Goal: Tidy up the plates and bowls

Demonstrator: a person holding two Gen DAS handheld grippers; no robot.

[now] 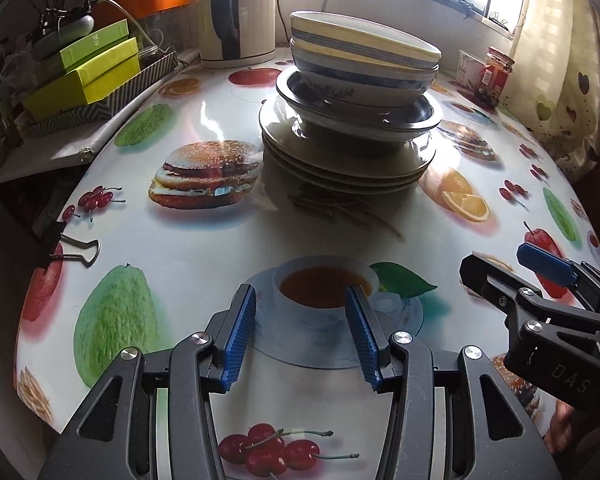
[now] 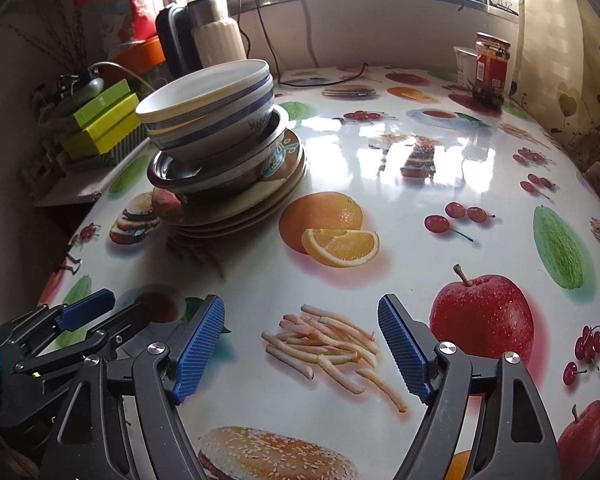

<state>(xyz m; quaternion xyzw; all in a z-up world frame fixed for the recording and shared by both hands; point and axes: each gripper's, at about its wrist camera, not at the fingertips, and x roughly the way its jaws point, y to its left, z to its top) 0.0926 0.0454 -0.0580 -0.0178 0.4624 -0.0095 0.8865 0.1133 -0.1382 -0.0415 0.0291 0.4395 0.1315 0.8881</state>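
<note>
Right tool (image 1: 496, 276) housing, lettering "DAS"

Two blue-striped bowls (image 1: 360, 64) nest (tilted) in a steel bowl (image 1: 356, 120) atop stacked plates (image 1: 340, 168).

Bench (image 2: 380, 152) cover ahead of the fingers (image 2: 202, 344): glossy, smooth plastic w/ printed fruit. Beyond them, glazed ceramic bowls (image 2: 208, 120) on a shiny metal bowl (image 2: 204, 176) (mirror-like). Finger pads: ribbed blue plastic.
</note>
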